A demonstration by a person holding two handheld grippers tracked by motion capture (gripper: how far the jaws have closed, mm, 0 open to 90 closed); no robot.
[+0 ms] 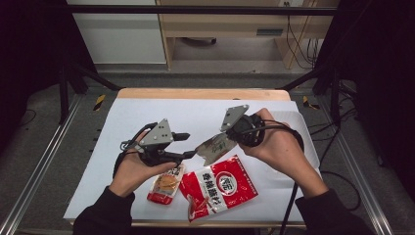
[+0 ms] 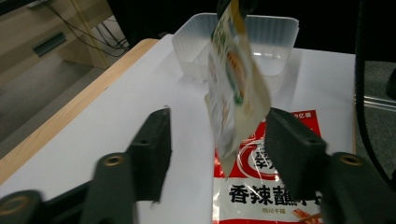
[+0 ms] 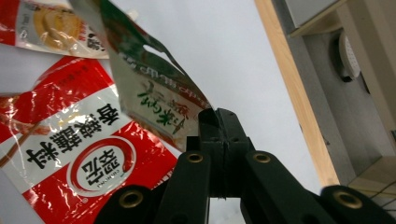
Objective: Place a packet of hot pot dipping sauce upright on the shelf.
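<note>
My right gripper (image 1: 226,140) is shut on one edge of a pale packet with green print (image 1: 214,148), holding it in the air above the white sheet. In the right gripper view the closed jaws (image 3: 219,115) pinch the packet (image 3: 154,98) at its corner. My left gripper (image 1: 188,145) faces it from the left with its jaws apart. The packet's free end (image 2: 236,88) hangs between them, and the left gripper's pads (image 2: 156,140) stand clear of it. Below lie a large red snack packet (image 1: 220,188) and a small orange-red packet (image 1: 166,186).
A white plastic tray (image 2: 261,32) stands on the sheet beyond the held packet, under my right hand in the high view (image 1: 307,134). The white sheet (image 1: 147,112) covers a wooden table (image 1: 200,93). Black frame bars run along both sides.
</note>
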